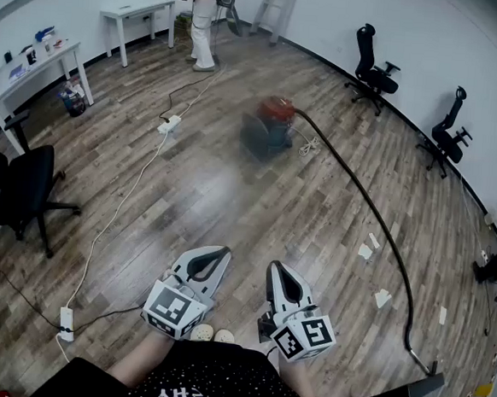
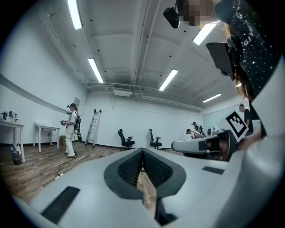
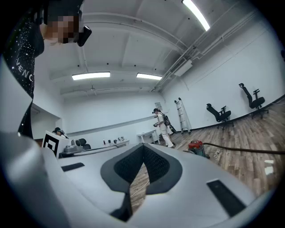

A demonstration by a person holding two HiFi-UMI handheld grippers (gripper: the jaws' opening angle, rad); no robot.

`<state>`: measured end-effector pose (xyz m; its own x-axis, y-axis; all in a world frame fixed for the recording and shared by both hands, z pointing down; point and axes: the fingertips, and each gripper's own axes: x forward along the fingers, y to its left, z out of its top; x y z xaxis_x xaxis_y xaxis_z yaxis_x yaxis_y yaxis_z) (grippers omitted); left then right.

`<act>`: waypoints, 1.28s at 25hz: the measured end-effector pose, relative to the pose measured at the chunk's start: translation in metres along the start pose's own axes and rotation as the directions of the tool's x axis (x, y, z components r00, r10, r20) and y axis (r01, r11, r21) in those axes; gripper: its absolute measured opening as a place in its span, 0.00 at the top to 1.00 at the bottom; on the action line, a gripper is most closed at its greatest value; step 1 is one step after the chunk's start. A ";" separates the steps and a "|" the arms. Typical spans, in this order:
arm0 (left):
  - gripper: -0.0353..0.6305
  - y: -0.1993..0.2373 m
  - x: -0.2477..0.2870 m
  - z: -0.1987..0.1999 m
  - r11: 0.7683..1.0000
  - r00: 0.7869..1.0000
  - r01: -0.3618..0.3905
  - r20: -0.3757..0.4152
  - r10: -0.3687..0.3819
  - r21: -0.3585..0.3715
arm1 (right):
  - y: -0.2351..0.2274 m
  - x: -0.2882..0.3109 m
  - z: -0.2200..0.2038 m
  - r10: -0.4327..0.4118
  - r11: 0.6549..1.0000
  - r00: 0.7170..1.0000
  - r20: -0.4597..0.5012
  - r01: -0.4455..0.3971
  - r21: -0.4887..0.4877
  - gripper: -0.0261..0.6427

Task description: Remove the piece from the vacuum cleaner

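Vacuum cleaner [image 1: 268, 126] (red top, dark body, motion-blurred) stands mid-room on the wooden floor [image 1: 231, 201], well ahead of both grippers. A black hose [image 1: 375, 220] leaves the vacuum cleaner's right side, curves off to the near right and ends at a floor nozzle [image 1: 423, 388]. Can't tell which piece is the one to come off.

Left gripper [image 1: 224, 252] and right gripper [image 1: 274, 266] sit side by side well on the near side of the vacuum cleaner. Both have their jaws pressed together, with nothing between the pads.

Around the vacuum cleaner:
- 1 white cable [image 1: 119, 209] snakes past its left.
- 2 strips on that cable: one power strip [image 1: 169, 125] just left of the vacuum cleaner, a second power strip [image 1: 66, 323] far nearer, out beyond the left gripper.
- 3 black chairs: office chair [image 1: 372, 70] and office chair [image 1: 446, 132] beyond it to the right by the wall, and office chair [image 1: 18, 188] well to its left.
- 2 white furniture pieces: table [image 1: 139, 13] behind-left and table [image 1: 32, 69] further left.
- 1 ladder [image 1: 276, 7] behind it, leaning on the back wall.
- 1 person [image 1: 204, 19] in white stands behind it to the left, near the ladder.
- A few paper scraps [image 1: 366, 250] lie right of the hose.
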<state>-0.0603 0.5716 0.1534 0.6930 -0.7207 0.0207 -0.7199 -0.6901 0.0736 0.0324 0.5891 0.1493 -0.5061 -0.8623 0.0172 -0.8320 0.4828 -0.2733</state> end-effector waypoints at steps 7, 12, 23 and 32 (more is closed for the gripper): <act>0.93 0.023 0.009 -0.009 1.000 1.000 0.009 -0.004 -0.009 0.009 | -0.007 0.021 -0.013 -0.018 1.000 1.000 0.004 0.018 0.005 0.94; 0.93 0.039 0.020 -0.016 1.000 1.000 0.008 -0.019 -0.008 -0.001 | -0.019 0.036 -0.019 -0.026 1.000 1.000 -0.013 0.026 0.014 0.94; 0.93 0.113 0.124 -0.018 1.000 0.999 -0.018 -0.027 0.018 -0.022 | -0.099 0.142 -0.001 0.017 1.000 0.999 -0.033 -0.017 0.010 0.94; 0.93 0.197 0.241 -0.007 0.999 0.999 -0.038 -0.030 0.038 -0.005 | -0.178 0.265 0.027 0.076 0.997 0.996 -0.040 -0.076 0.004 0.94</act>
<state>-0.0351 0.2625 0.1802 0.6663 -0.7438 0.0532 -0.7453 -0.6621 0.0777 0.0530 0.2706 0.1768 -0.5767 -0.8162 0.0343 -0.7900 0.5465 -0.2779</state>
